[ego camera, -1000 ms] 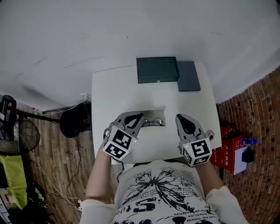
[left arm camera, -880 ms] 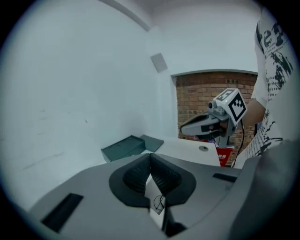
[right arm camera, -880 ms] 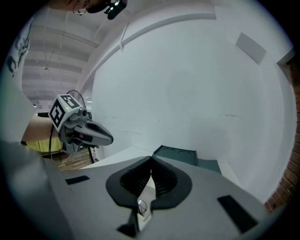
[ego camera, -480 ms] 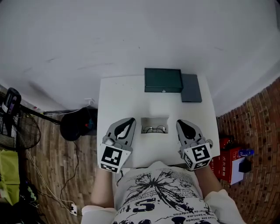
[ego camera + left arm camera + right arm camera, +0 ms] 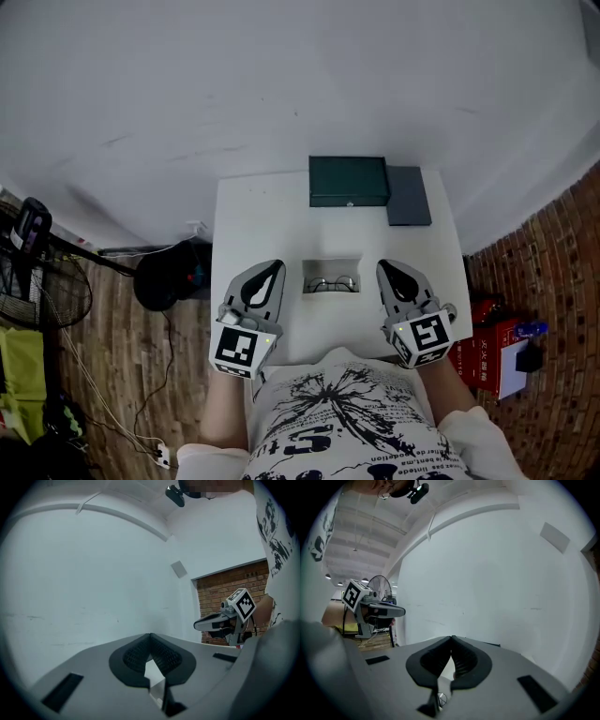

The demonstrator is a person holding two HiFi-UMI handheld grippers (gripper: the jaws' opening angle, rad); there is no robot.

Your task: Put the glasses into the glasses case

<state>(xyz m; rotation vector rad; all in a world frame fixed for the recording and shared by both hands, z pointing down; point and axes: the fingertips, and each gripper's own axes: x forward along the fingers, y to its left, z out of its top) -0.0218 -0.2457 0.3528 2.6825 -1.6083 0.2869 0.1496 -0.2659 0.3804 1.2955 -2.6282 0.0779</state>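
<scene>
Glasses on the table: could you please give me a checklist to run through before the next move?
1. Glasses reachable: ok, they lie untouched in the grey tray, between both grippers.
2. Left gripper ready to grasp: not ok, jaws together, empty.
3. Right gripper ready to grasp: not ok, jaws together, empty.
4. Green case open: not ok, lid looks closed, at the far edge of the table.
5. Glasses folded: cannot tell, too small.
</scene>
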